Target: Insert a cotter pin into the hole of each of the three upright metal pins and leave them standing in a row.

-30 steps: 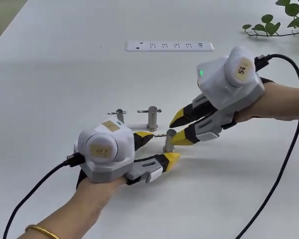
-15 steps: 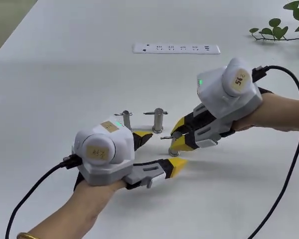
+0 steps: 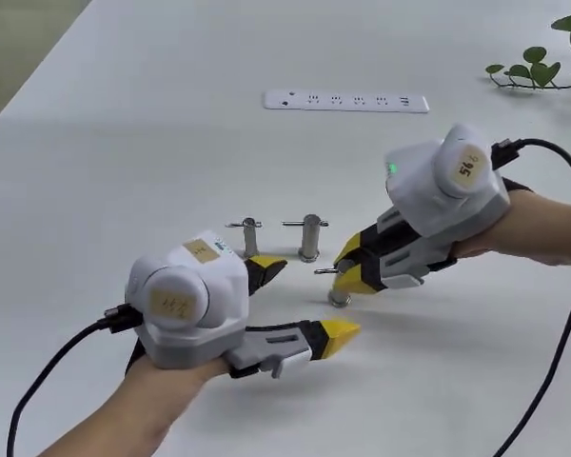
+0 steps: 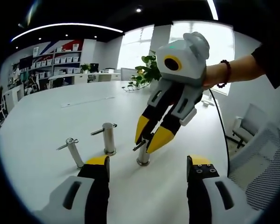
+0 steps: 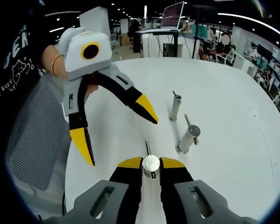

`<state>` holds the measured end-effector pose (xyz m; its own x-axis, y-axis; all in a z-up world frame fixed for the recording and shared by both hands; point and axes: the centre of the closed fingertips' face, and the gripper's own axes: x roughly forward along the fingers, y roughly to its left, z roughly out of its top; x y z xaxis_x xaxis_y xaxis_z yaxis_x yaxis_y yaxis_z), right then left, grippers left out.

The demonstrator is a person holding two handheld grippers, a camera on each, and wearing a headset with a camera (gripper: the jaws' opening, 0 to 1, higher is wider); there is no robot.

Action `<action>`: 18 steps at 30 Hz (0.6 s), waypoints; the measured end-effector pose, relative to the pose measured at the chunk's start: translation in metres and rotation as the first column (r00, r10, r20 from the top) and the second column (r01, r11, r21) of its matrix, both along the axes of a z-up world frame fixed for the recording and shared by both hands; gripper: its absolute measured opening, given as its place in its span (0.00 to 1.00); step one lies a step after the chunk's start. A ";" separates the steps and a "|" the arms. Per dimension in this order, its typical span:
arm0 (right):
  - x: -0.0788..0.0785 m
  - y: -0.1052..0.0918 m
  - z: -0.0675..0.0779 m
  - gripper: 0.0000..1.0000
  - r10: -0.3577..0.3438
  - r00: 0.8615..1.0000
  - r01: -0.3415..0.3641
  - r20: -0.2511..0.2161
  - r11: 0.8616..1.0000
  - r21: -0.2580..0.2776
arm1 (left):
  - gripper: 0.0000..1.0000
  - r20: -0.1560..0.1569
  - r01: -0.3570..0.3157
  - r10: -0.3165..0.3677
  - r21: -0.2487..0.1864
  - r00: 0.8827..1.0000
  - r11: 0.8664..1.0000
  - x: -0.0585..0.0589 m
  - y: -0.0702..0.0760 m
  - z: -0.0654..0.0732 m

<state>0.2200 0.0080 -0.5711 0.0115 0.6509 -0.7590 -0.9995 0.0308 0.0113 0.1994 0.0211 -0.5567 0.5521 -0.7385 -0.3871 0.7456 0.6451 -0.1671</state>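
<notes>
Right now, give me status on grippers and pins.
Right gripper shut on nearest metal pin, cotter pin through it. Left gripper open, holding nothing. Other two metal pins upright, cotter pins in. Power strip well clear.

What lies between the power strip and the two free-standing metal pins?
Nothing. In the head view the white table is bare from the power strip to the left pin and the middle pin.
</notes>
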 end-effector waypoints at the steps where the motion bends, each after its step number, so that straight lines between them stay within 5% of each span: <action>1: 0.000 0.000 0.000 0.08 0.001 1.000 -0.001 0.001 1.000 0.000 | 0.67 0.001 0.001 -0.001 0.002 1.000 1.000 0.000 0.000 0.000; 18: 0.006 -0.002 0.008 0.08 -0.009 1.000 0.009 0.019 1.000 -0.001 | 0.77 0.040 -0.067 0.066 0.030 0.997 0.997 0.001 0.028 0.013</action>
